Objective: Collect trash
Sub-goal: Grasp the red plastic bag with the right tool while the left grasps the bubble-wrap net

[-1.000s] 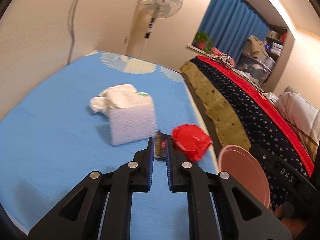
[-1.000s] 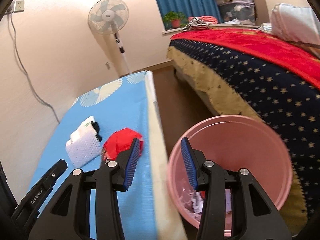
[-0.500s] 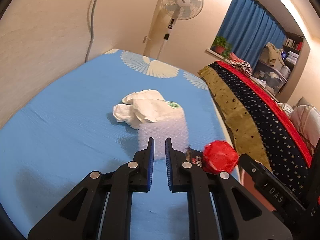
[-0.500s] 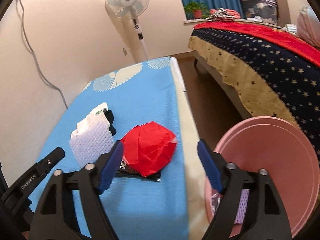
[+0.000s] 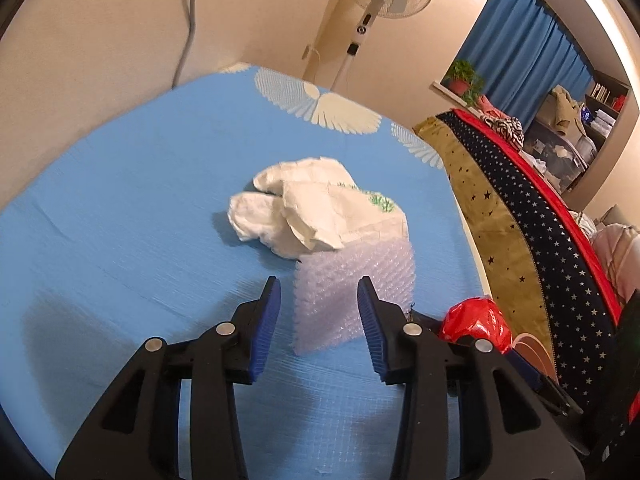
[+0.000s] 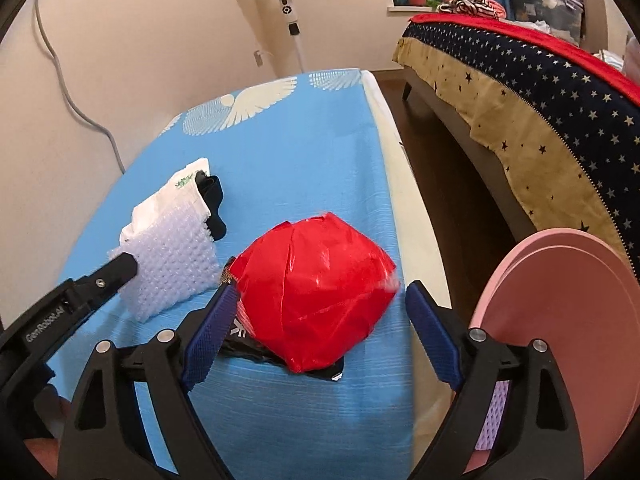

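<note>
A folded piece of bubble wrap [image 5: 352, 300] stands on the blue-covered table [image 5: 120, 208], with crumpled white paper [image 5: 304, 208] on top of it. My left gripper [image 5: 318, 304] is opening, its jaws on either side of the wrap's near edge and not pressing it. A crumpled red plastic bag [image 6: 316, 296] lies on a black wrapper [image 6: 240, 342] near the table's right edge. My right gripper [image 6: 320, 308] is opening wide around the red bag, the pads apart from it. The pink bin [image 6: 560, 340] stands on the floor to the right.
A standing fan [image 6: 284, 8] is at the table's far end by the wall. A bed with a starred dark cover [image 6: 540, 92] runs along the right, across a strip of wooden floor [image 6: 440, 168]. The left gripper's body [image 6: 68, 304] shows in the right wrist view.
Both grippers came forward and down toward the table. The left jaws went from shut to partly apart at the bubble wrap. The right gripper swung from over the bin to the red bag and widened.
</note>
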A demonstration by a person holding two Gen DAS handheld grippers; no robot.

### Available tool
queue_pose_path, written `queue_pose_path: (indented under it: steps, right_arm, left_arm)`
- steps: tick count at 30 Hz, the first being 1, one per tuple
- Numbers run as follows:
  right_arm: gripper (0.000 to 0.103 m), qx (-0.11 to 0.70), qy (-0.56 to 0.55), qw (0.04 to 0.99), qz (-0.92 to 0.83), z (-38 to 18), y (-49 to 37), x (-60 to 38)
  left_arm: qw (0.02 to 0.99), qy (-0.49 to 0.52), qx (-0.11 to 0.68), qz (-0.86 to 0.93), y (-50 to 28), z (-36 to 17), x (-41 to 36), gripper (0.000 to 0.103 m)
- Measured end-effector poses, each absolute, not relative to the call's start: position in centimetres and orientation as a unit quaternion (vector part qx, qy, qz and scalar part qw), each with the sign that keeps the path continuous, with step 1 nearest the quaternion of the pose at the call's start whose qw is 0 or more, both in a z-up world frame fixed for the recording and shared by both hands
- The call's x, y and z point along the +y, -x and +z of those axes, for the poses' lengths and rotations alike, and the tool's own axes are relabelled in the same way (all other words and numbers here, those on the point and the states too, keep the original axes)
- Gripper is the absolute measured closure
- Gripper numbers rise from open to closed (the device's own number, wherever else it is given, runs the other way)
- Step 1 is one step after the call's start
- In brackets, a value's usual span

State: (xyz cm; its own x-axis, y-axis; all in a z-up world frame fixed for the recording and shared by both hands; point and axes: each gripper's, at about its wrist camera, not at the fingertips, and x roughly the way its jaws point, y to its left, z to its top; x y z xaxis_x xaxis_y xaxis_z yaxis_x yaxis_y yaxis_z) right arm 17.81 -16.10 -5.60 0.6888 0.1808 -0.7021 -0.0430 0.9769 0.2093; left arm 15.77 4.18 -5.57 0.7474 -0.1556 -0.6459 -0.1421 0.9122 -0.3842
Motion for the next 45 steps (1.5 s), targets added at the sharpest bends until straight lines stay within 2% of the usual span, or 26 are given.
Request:
queue_pose_path:
  steps: [3,5,7,13,15,45]
  right_arm:
    - [0.019,0.394,-0.089,0.913,0.065,-5.7,-18.0,-16.1]
    - [0.021,0.393,-0.088,0.913,0.065,-5.7,-17.9,-16.1]
    - [0.030,0.393,-0.085,0.913,0.066,-5.6,-17.8,-16.0]
    - [0.054,0.383,-0.094,0.917,0.062,-5.0,-17.2,-16.7]
    - [0.057,0.378,-0.091,0.919,0.060,-4.6,-16.8,-16.7]
    - [0.057,0.285,-0.080,0.955,0.001,3.7,-6.3,-21.1]
  left_arm:
    - [0.909,0.211,0.359,-0.013,-16.0,-5.8,4.0,0.065]
    - [0.909,0.208,0.360,-0.016,-16.0,-5.8,3.8,0.081]
    - [0.910,0.204,0.360,-0.018,-15.9,-5.7,3.7,0.090]
    - [0.915,0.196,0.351,-0.018,-15.3,-4.9,3.5,0.093]
    - [0.918,0.193,0.345,-0.017,-14.9,-4.5,3.4,0.093]
    - [0.947,0.131,0.291,-0.048,-7.3,1.4,0.8,0.094]
